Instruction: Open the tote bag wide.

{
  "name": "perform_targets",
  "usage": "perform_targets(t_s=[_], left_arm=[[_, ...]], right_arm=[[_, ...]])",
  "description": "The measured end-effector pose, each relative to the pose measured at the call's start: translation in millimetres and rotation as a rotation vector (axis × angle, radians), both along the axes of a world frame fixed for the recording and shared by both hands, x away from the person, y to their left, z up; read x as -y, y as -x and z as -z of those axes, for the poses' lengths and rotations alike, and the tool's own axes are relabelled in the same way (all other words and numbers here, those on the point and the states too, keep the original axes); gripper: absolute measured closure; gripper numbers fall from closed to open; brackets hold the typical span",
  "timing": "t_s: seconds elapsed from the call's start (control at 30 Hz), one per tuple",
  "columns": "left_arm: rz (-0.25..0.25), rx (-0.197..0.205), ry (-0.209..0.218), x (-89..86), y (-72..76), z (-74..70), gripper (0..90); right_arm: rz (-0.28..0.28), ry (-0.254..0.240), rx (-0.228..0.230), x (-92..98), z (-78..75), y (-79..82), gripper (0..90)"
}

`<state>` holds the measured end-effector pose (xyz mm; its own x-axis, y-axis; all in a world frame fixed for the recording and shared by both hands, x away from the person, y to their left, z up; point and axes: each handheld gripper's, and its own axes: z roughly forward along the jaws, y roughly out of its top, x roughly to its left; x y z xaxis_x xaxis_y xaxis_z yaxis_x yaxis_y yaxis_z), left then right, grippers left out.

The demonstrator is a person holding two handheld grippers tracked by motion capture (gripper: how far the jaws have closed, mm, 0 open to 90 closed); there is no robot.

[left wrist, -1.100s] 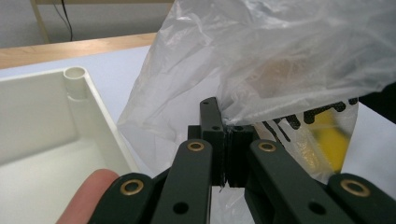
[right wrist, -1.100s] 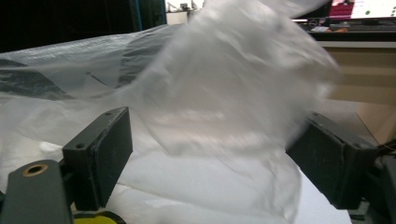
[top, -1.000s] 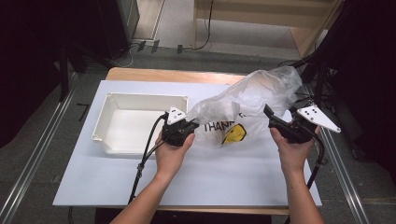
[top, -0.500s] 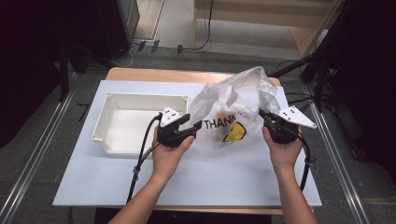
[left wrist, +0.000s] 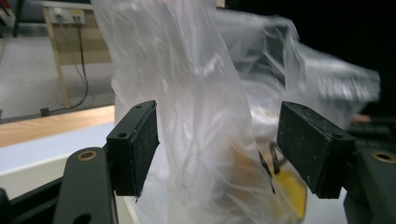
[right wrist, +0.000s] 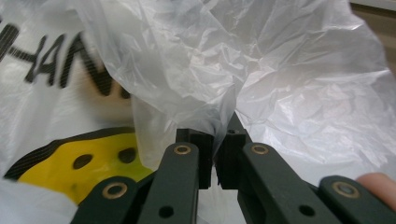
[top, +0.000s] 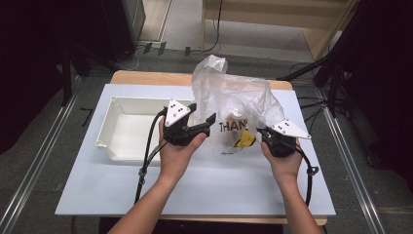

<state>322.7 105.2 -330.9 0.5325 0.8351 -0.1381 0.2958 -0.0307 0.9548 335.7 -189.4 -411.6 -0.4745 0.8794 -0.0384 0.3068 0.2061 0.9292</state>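
A thin clear plastic bag [top: 229,97] with black lettering and a yellow face print stands bunched upright at the middle of the table. My left gripper [top: 202,114] is at its left side; its jaws have just been opening. In the left gripper view a fold of the bag [left wrist: 196,93] hangs between the wide-apart pads [left wrist: 135,144], which do not press on it. My right gripper [top: 264,132] is at the bag's lower right. In the right gripper view it [right wrist: 217,161] is shut, pinching the bag's film [right wrist: 289,84].
A shallow white tray [top: 104,144] lies left of the bag, right behind my left hand. Everything rests on a white board [top: 219,190] over a wooden table, with metal rails along both sides. Cables trail from both grippers toward the table's front edge.
The bag was stretched out to the right; it now stands gathered upright. My right gripper came in leftward and down and shut on the bag. My left gripper rose and opened.
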Motion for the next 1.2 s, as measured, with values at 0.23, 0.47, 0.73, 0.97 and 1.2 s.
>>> perform_targets(t_s=[0.23, 0.47, 0.73, 0.97, 1.2], left_arm=[[0.031, -0.015, -0.007, 5.5, -17.1, -9.9, 45.9], [0.024, -0.023, -0.068, 7.9, -17.7, 3.5, 90.0], [0.063, -0.108, -0.082, 5.0, -15.0, 34.7, 90.0], [0.080, -0.193, -0.116, 4.8, -6.0, 67.6, 90.0], [0.069, -0.191, -0.085, 1.8, 12.2, 84.1, 90.0]], right_arm=[[-0.036, 0.000, -0.008, -4.3, 7.4, 4.3, 87.7], [-0.027, -0.010, 0.006, 0.1, 8.9, 8.1, 86.9], [0.044, -0.027, 0.003, 12.3, 9.2, 6.2, 87.1], [0.086, -0.038, 0.004, 18.7, 4.6, 2.2, 86.8], [0.136, -0.054, -0.009, 26.0, 1.5, -4.9, 86.8]])
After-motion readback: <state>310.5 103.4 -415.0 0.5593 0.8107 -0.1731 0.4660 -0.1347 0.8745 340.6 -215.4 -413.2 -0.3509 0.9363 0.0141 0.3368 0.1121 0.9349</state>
